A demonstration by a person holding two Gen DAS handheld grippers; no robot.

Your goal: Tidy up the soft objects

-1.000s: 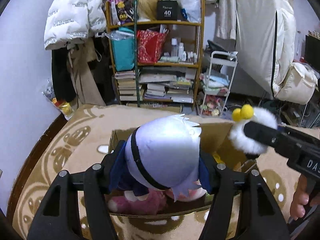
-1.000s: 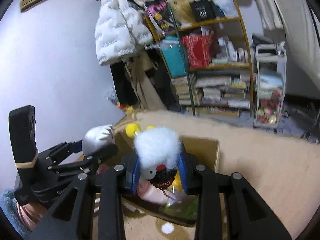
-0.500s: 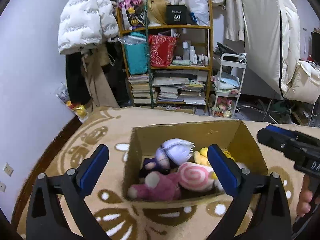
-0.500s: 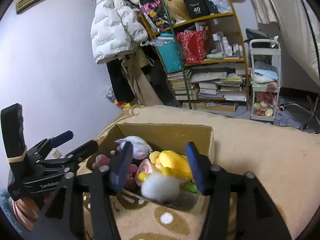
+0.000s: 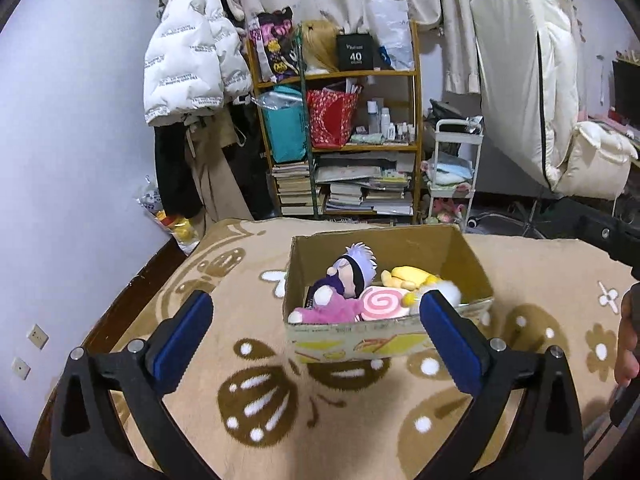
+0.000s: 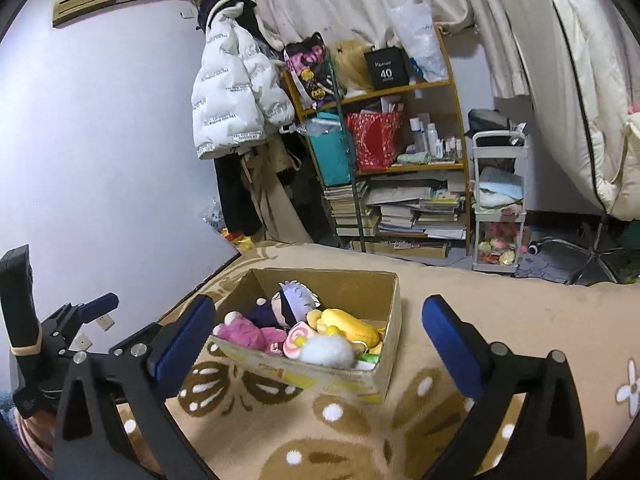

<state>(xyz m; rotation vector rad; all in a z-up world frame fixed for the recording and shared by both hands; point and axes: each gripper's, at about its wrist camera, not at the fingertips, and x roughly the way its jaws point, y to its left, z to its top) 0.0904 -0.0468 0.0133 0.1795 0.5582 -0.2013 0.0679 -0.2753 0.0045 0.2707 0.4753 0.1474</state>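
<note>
A tan blanket with brown butterfly and white flower patterns (image 5: 256, 368) is covering the bed, a cluttered wooden bookshelf (image 5: 360, 136) standing beyond it. Ahead of both grippers, an open cardboard box (image 5: 384, 336) is sitting on the blanket, holding a white-haired doll in dark clothes (image 5: 352, 272), a pink plush bear (image 5: 324, 312), a pink swirl cushion (image 5: 384, 304), a yellow plush (image 5: 408, 276) and a fluffy white plush (image 6: 328, 352). The left gripper (image 5: 316, 328) and right gripper (image 6: 316, 328) have just been opening; both are gaping wide with nothing between their blue pads.
</note>
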